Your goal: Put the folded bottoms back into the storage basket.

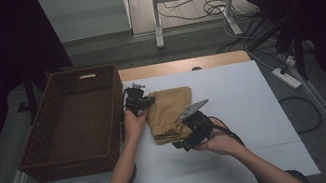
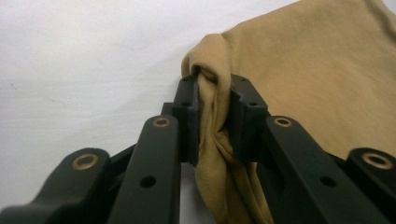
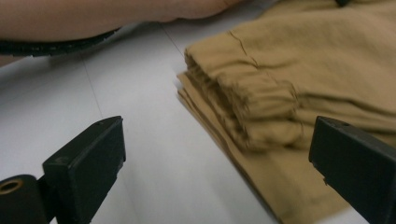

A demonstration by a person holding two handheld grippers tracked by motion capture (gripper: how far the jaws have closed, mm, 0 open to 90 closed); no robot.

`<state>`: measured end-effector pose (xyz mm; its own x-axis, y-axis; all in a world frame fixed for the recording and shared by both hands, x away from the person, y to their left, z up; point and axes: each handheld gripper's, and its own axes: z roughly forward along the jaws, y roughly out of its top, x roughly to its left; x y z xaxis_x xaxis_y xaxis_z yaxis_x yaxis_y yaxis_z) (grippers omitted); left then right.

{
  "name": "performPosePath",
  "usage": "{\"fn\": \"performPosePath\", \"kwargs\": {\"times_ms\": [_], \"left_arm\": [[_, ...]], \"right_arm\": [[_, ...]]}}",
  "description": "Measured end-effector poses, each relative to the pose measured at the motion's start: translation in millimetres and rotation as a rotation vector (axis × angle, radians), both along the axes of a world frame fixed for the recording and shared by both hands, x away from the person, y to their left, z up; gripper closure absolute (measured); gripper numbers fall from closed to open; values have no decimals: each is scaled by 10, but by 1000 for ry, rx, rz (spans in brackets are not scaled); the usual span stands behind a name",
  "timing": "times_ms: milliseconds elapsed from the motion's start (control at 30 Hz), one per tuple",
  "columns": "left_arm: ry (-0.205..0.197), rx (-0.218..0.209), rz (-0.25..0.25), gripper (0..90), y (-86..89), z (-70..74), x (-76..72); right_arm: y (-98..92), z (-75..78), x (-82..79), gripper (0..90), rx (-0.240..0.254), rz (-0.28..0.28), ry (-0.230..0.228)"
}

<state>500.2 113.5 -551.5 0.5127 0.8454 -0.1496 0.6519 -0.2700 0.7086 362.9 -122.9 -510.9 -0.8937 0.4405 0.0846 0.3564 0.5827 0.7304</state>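
Note:
A folded tan garment lies on the white table sheet, just right of the basket. My left gripper is at the garment's upper left corner, shut on a bunched fold of the tan cloth between its pads. My right gripper stands at the garment's near edge, jaws wide open. In the right gripper view the stacked elastic cuff edge of the garment lies just ahead between the black fingertips, untouched.
A dark brown wicker basket stands at the left edge of the table, close to my left hand. The person's left forearm crosses the far side of the right gripper view. Cables trail off the table's near edge.

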Motion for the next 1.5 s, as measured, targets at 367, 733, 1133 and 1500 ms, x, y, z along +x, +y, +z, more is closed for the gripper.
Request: {"fn": "performPosePath", "kwargs": {"times_ms": [367, 733, 1133, 1500], "left_arm": [[2, -6, 2, 746, 3, -2, 2], [3, -7, 2, 745, 4, -2, 1], [1, -4, 4, 744, 1, -2, -4], [2, -6, 4, 745, 2, -2, -3]], "right_arm": [[356, -23, 169, 53, -21, 49, -23], [586, -302, 222, 58, -203, 135, -82], [526, -254, 309, 439, -273, 184, -158], [527, -217, 304, 696, -315, 166, -219]]}}
